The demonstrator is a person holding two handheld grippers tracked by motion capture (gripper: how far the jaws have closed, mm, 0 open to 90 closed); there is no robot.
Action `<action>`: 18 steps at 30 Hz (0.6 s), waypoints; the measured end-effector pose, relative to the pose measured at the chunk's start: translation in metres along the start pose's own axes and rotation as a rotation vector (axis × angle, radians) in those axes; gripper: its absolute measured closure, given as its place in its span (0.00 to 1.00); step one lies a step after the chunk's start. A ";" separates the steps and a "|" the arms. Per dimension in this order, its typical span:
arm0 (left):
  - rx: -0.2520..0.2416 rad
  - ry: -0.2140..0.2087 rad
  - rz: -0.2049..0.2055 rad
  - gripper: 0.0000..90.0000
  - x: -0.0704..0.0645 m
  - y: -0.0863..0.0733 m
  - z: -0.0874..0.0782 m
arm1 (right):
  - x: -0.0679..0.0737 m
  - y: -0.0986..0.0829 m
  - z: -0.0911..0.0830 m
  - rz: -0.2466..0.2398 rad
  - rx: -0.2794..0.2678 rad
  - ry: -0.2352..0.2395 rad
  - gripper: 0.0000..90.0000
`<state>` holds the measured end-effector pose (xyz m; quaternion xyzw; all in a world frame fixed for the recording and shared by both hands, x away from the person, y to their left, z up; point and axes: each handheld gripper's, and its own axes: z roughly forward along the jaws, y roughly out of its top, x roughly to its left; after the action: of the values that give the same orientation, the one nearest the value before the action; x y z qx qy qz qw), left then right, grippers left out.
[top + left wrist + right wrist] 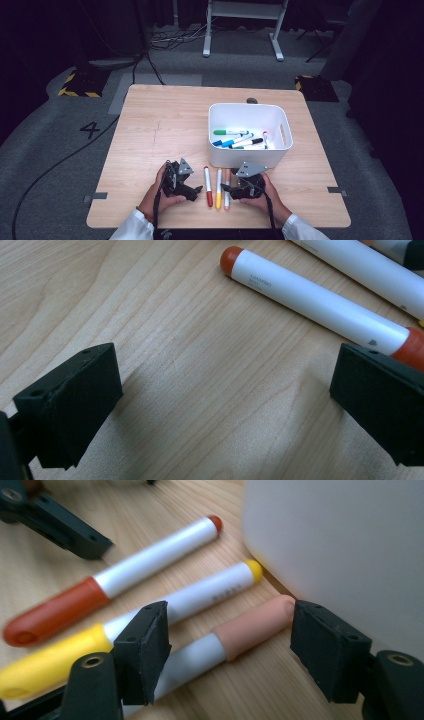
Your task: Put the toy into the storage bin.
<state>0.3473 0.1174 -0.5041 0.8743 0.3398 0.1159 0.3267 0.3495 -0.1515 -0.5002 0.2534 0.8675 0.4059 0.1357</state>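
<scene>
Three markers lie side by side on the wooden table (150, 130) before a white bin (240, 158): a red marker (208, 186), a yellow marker (218, 187) and a peach marker (228, 175). My left gripper (193, 191) sits just left of the red marker, open, over bare wood (227, 375); the red marker (320, 305) lies beyond its right jaw. My right gripper (227, 189) is open (232, 647), its jaws straddling the peach marker (252, 627) without closing. Beside it lie the yellow marker (210, 597) and the red marker (150, 560).
The white bin (340, 540) stands right against the right gripper's far jaw and holds several markers (239, 139). A jaw of the left gripper (55, 522) lies near the red marker's cap. Bare wood (155, 120) spreads to the left of the bin.
</scene>
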 end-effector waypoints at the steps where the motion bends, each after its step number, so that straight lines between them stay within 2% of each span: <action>1: 0.000 0.000 0.000 0.00 0.000 0.000 0.000 | -0.002 -0.002 0.000 0.000 0.009 -0.017 0.36; 7: 0.000 0.000 0.000 0.00 0.000 0.000 0.000 | -0.016 -0.012 -0.009 0.035 0.025 -0.043 0.47; 10: 0.000 0.000 0.000 0.00 0.000 0.000 0.000 | -0.024 -0.017 -0.016 0.054 0.022 -0.032 0.56; 16: 0.000 0.000 0.000 0.00 0.000 0.000 0.000 | -0.035 -0.022 -0.024 0.048 0.029 -0.021 0.74; 18: 0.000 0.000 0.000 0.00 0.000 0.000 0.000 | -0.038 -0.023 -0.025 0.044 0.030 -0.016 0.77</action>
<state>0.3473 0.1174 -0.5041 0.8742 0.3400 0.1159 0.3268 0.3623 -0.2008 -0.5010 0.2775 0.8666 0.3939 0.1298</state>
